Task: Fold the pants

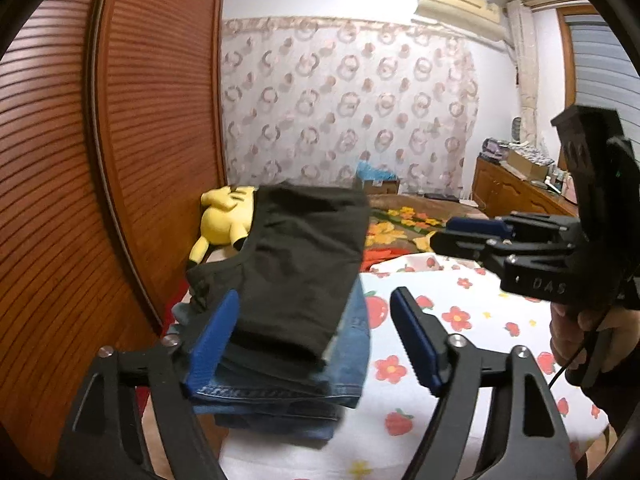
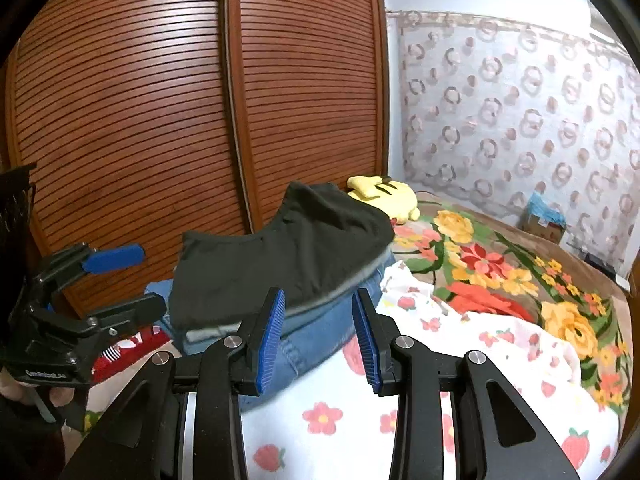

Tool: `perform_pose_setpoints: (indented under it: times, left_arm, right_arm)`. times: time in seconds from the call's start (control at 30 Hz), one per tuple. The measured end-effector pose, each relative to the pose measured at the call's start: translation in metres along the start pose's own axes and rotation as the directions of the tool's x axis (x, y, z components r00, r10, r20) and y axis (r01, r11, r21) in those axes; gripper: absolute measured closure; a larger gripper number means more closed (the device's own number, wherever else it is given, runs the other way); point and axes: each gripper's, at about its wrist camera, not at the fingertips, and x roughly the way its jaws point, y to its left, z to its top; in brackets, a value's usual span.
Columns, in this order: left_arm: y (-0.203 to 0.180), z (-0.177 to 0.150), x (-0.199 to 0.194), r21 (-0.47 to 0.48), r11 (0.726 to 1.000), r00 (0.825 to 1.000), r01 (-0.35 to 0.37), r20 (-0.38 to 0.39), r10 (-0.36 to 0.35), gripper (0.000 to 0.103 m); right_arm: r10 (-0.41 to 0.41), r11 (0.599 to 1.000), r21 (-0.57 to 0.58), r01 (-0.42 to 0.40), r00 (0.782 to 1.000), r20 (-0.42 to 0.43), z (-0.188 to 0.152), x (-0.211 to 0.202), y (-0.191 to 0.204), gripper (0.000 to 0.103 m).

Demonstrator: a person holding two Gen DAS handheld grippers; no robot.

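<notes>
Left wrist: yellow plush toy (image 1: 224, 216) behind folded pants (image 1: 296, 264), beside wardrobe door (image 1: 120, 140).

Two tools, the left tool (image 1: 316, 344) and the right tool (image 2: 320, 336). One pile of folded clothes: one black pants (image 1: 304, 264) on top and some blue jeans (image 1: 280, 404) under it. One yellow plush toy (image 1: 222, 220). One flowered blanket (image 2: 500, 272). One bed sheet (image 1: 472, 320).

From my left wrist view, the folded pants (image 1: 296, 264) top a stack of jeans (image 1: 280, 396) on the bed (image 1: 460, 344) at twelve o'clock. A plush toy (image 1: 224, 216) lies behind the stack at eleven, the wardrobe doors (image 1: 120, 140) at nine, the curtain (image 1: 348, 108) behind at one.
</notes>
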Motion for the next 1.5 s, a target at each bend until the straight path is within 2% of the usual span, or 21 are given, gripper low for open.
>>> perform_pose_setpoints:
  times: [0.1, 0.23, 0.33, 0.53, 0.63, 0.77, 0.9, 1.27, 1.5]
  left_arm:
    - [-0.008, 0.003, -0.011, 0.024, 1.000, 1.000, -0.003, 0.027, 0.002, 0.016]
    - [-0.020, 0.005, -0.024, 0.041, 0.999, 0.999, 0.013, 0.046, -0.015, 0.016]
    - [-0.029, 0.004, -0.031, 0.051, 0.998, 0.998, 0.024, 0.054, -0.027, 0.016]
    - [-0.047, 0.000, -0.042, 0.073, 0.996, 0.995, 0.054, 0.080, -0.060, 0.016]
    - [-0.058, -0.004, -0.047, 0.071, 0.993, 0.992, 0.092, 0.079, -0.098, 0.016]
    - [-0.071, -0.007, -0.047, 0.080, 0.992, 0.993, 0.097, 0.067, -0.102, 0.016]
    - [-0.084, -0.009, -0.049, 0.081, 0.989, 0.990, 0.126, 0.049, -0.130, 0.016]
    - [-0.129, -0.016, -0.075, 0.116, 0.975, 0.978, 0.189, 0.066, -0.197, 0.016]
    - [-0.153, -0.019, -0.086, 0.136, 0.966, 0.971, 0.220, 0.064, -0.230, 0.016]
  right_arm:
    - [-0.015, 1.000, 0.009, 0.015, 1.000, 0.013, -0.006, -0.019, 0.002, 0.067]
    - [-0.038, 0.999, 0.025, 0.038, 0.999, 0.034, -0.013, -0.043, 0.005, 0.066]
    - [-0.061, 0.997, 0.039, 0.059, 0.997, 0.049, -0.020, -0.059, 0.008, 0.059]
    - [-0.122, 0.992, 0.048, 0.118, 0.990, 0.073, -0.035, -0.092, 0.020, 0.056]
    - [-0.150, 0.987, 0.064, 0.145, 0.985, 0.084, -0.042, -0.105, 0.030, 0.049]
    - [-0.195, 0.979, 0.081, 0.187, 0.977, 0.092, -0.051, -0.124, 0.041, 0.043]
    - [-0.233, 0.969, 0.105, 0.223, 0.967, 0.099, -0.056, -0.139, 0.051, 0.043]
    - [-0.330, 0.934, 0.181, 0.307, 0.937, 0.115, -0.075, -0.184, 0.082, 0.043]
    - [-0.394, 0.908, 0.208, 0.363, 0.909, 0.136, -0.085, -0.208, 0.104, 0.043]
